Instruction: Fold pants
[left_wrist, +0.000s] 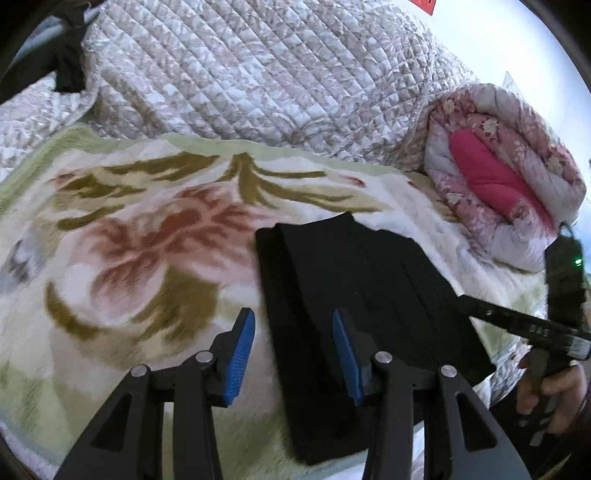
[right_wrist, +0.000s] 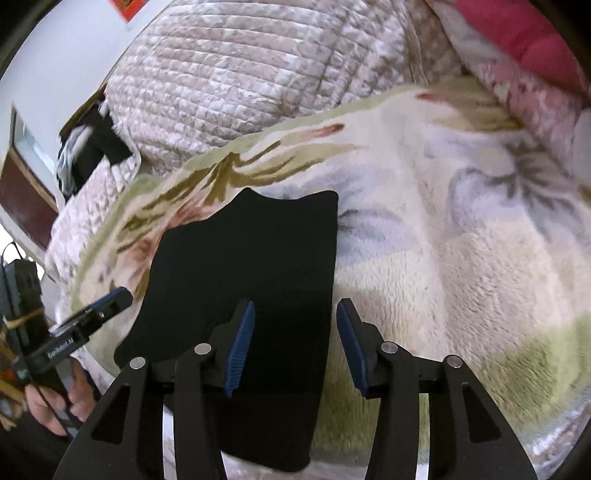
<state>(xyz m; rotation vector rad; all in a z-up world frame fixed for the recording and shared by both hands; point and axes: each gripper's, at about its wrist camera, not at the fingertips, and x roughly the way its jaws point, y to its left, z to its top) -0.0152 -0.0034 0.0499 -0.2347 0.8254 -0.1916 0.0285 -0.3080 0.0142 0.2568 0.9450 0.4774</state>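
Left gripper (left_wrist: 293, 354) and right gripper (right_wrist: 295, 347) wide, empty; folded black pants (left_wrist: 354, 295) toward 12 o'clock on blanket (left_wrist: 147, 229); pinch near corners squarely.

This is a home bedroom, shown by a bed spread with a fleecy floral blanket (left_wrist: 155, 236), a heaped quilted bedspread (left_wrist: 258, 74) behind it, a rolled pink flowered duvet (left_wrist: 506, 177) at the side, and a plain white wall (right_wrist: 74, 40) beyond.
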